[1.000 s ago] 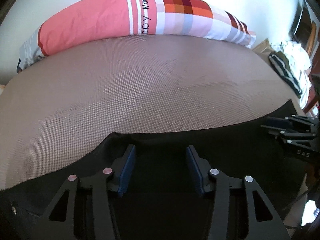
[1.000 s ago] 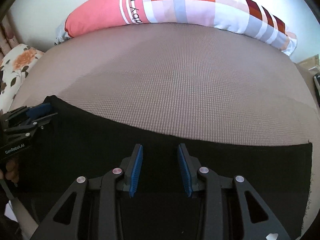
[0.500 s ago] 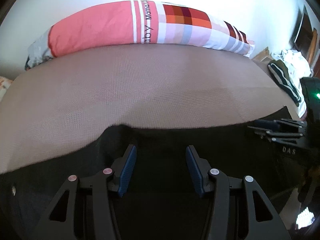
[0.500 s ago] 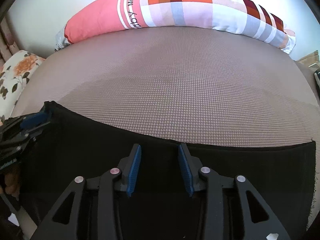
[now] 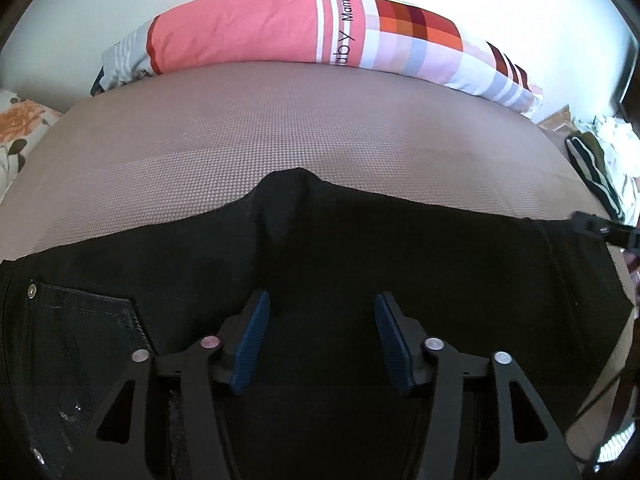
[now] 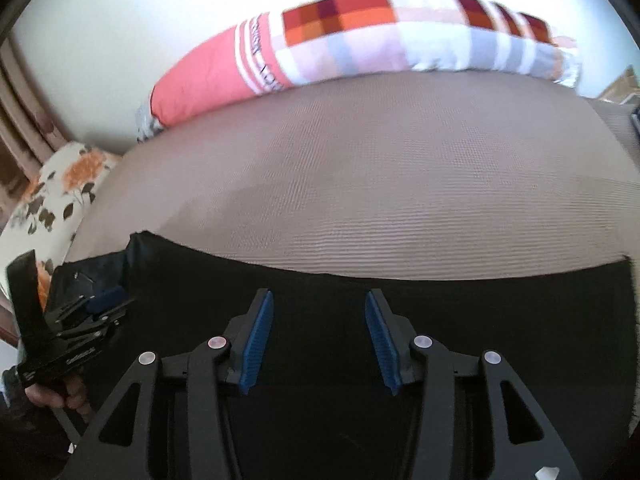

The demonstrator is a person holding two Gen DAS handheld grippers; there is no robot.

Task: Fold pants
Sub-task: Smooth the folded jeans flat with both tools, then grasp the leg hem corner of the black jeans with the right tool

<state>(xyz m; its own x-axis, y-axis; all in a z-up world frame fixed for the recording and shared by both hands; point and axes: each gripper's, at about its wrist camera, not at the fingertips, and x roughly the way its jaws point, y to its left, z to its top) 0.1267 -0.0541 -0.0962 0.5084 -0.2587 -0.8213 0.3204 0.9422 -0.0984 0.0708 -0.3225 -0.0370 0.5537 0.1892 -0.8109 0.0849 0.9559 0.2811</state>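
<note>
pants [image 5: 360, 248] flat under both tongs, left tongs [image 5: 320, 340] and right tongs [image 6: 318, 340] just widening, empty

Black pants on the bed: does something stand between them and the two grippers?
Nothing visible does. The left gripper and the right gripper both hang directly over the black pants, jaws open and empty.

Cut off, hidden and blurred parts

The black pants [image 5: 400, 264] run off the left view's bottom edge; the striped pillow [image 6: 360, 48] is motion-blurred in the right view; the floral cushion [image 5: 20, 132] is cropped at left.
</note>
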